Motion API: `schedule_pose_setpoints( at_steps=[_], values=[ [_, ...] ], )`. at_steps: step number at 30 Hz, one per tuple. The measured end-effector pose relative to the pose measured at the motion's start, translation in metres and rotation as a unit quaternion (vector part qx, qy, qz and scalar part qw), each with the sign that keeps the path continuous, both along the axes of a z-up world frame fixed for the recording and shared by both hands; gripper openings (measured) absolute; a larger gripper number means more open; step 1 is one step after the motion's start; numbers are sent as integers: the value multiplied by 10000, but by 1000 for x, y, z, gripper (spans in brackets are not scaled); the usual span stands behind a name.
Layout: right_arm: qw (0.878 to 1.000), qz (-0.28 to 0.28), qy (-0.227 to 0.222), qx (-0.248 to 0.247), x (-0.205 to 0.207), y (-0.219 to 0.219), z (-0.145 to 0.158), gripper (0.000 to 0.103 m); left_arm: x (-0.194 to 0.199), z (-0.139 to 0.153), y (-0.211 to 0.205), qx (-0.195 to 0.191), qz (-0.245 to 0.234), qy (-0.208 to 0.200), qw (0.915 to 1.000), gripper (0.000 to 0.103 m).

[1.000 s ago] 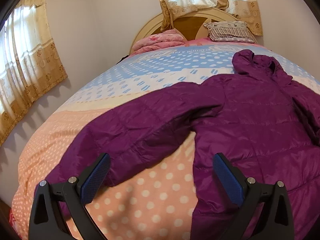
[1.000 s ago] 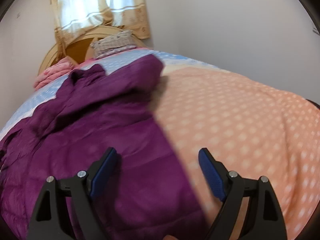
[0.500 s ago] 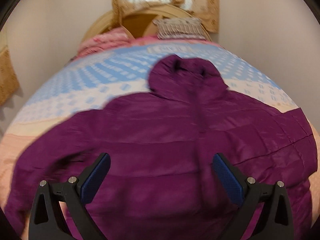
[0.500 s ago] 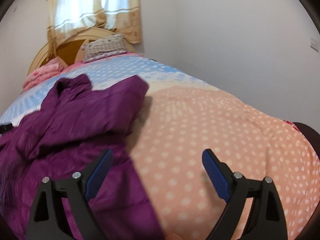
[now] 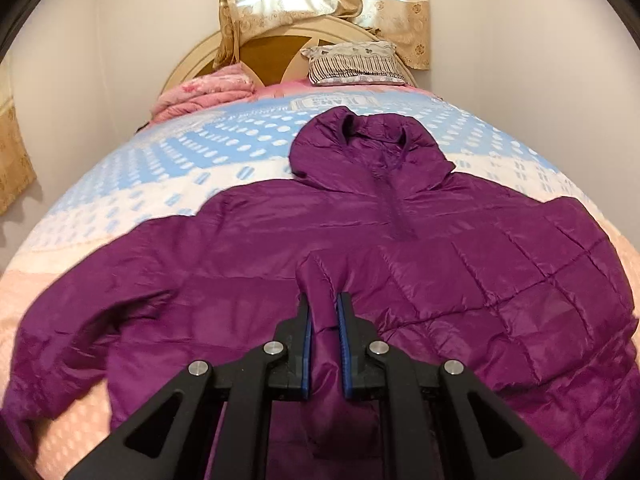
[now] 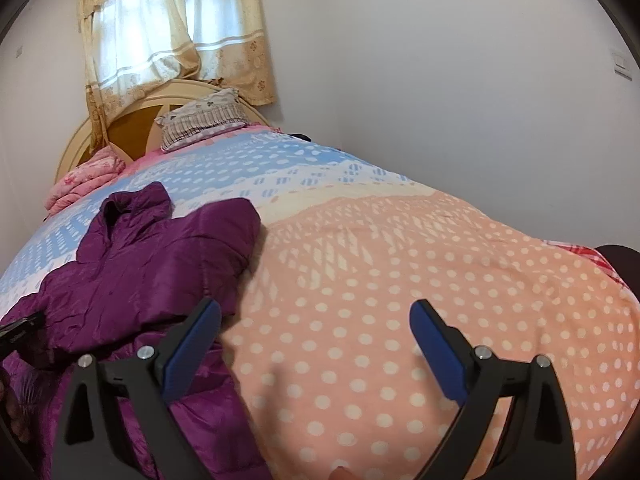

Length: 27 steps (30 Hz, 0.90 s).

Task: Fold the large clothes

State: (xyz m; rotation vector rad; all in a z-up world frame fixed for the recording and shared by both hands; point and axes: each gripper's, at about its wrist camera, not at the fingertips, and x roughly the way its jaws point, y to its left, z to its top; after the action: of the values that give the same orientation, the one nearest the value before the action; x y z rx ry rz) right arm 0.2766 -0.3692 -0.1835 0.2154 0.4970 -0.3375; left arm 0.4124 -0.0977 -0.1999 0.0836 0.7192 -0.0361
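Purple quilted hooded puffer jacket lies spread on the polka-dot bedspread. Left gripper is clamped on a raised pinch of its near front; right gripper hangs wide apart, empty. That slick fabric could slip free when lifted.

Left tool clamped, right tool agape

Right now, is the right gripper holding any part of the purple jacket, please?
No, the right gripper is open over the dotted bedspread, beside the purple jacket.
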Motion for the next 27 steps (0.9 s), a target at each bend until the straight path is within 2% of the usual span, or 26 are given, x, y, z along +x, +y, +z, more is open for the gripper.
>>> schedule_pose_setpoints(
  at_steps=[6, 9, 11, 13, 14, 15, 16, 17, 21, 24, 27],
  values=[
    [9988, 436, 2, -203, 11, 26, 8, 98, -1, -5, 16, 345, 159, -75, 9992, 11],
    [9977, 582, 51, -334, 20, 33, 16, 98, -1, -9, 22, 343, 216, -32, 9992, 13],
    [9970, 688, 174, -304, 35, 34, 22, 92, 0, -11, 25, 338, 318, -13, 9989, 13],
    [9957, 786, 380, -320, 57, 35, 26, 69, 4, -13, 27, 338, 408, 47, 9986, 20],
    [9948, 851, 454, -319, 67, 36, 26, 64, 5, -14, 29, 348, 527, 71, 9980, 35],
    [9941, 914, 505, -282, 77, 38, 27, 57, 7, -15, 32, 337, 668, 89, 9972, 56],
    [9932, 1008, 535, -229, 91, 41, 28, 52, 8, -15, 36, 321, 798, 73, 9963, 66],
    [9921, 1098, 559, -243, 103, 46, 28, 51, 10, -15, 41, 341, 990, 59, 9945, 77],
    [9874, 1301, 793, -425, 139, 67, 5, 51, 12, -24, 49, 194, 1055, 204, 9940, 77],
    [9846, 1330, 1027, -490, 148, 73, -20, 51, 12, -29, 57, -11, 1066, 293, 9939, 77],
    [9854, 1310, 1057, -263, 141, 68, -34, 51, 13, -33, 65, -234, 1011, 407, 9938, 77]
  ],
)
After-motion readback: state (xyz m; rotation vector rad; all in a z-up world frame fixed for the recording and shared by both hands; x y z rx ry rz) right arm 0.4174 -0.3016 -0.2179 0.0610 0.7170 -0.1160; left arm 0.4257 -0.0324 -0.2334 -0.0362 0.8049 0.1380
